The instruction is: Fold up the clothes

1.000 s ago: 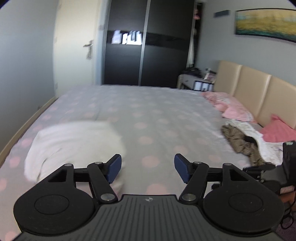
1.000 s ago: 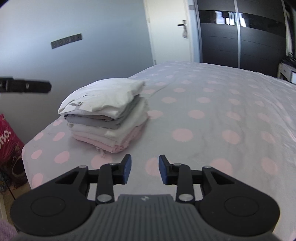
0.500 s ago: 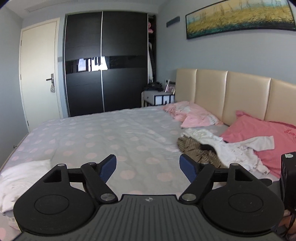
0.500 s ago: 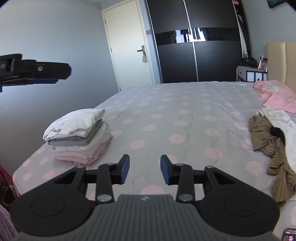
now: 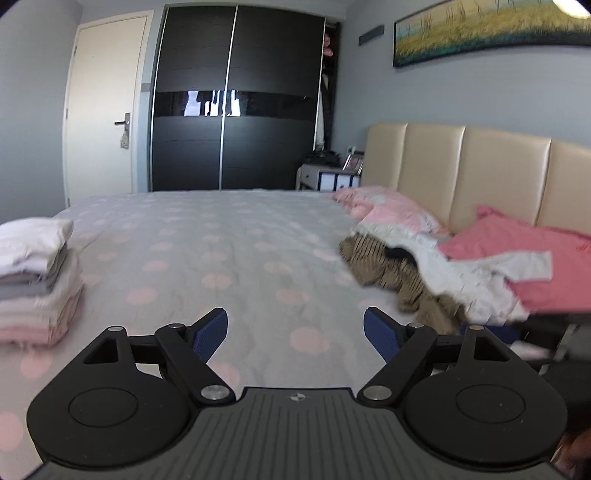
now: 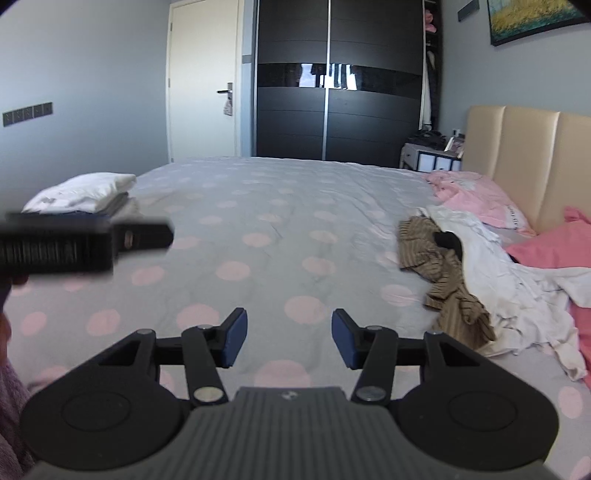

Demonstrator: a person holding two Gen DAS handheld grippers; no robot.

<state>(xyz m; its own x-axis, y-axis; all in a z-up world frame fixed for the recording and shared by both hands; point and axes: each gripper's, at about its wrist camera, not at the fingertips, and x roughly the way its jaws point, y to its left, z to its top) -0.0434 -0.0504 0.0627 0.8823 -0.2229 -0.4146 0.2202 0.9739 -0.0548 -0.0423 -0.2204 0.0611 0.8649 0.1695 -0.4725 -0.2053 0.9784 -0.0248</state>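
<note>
- Lying in a loose heap on the bed's right side near the headboard (image 5: 458, 166), the unfolded clothes were seen: a brown striped garment (image 5: 388, 273) partly under a white garment (image 5: 461, 273), with a small black item (image 6: 448, 240) between them.
- A stack of folded clothes (image 5: 33, 273), white on top, then grey, cream and pink, was set at the bed's left edge, well apart from the heap.
- The left gripper (image 5: 295, 332) was held over the dotted bedspread (image 5: 229, 251) with its blue pads wide apart after just having spread; nothing was between them.
- The right gripper (image 6: 290, 338) was likewise held over the bedspread, its jaws parted less widely, having just been opening, with nothing gripped.
- In the right wrist view the left gripper appeared blurred at the left, in front of the folded stack.
- Small dark print was noticed on the edge of a pink pillow (image 6: 487, 199), too small to be read; no other writing could be made out.
- Pink pillows (image 5: 517, 258) were propped by the headboard behind the heap.
- Farther back, a dark sliding wardrobe (image 5: 236, 99), a cream door (image 5: 107, 107), a bedside unit (image 5: 328, 177) and a landscape painting (image 5: 491, 29) were visible.
</note>
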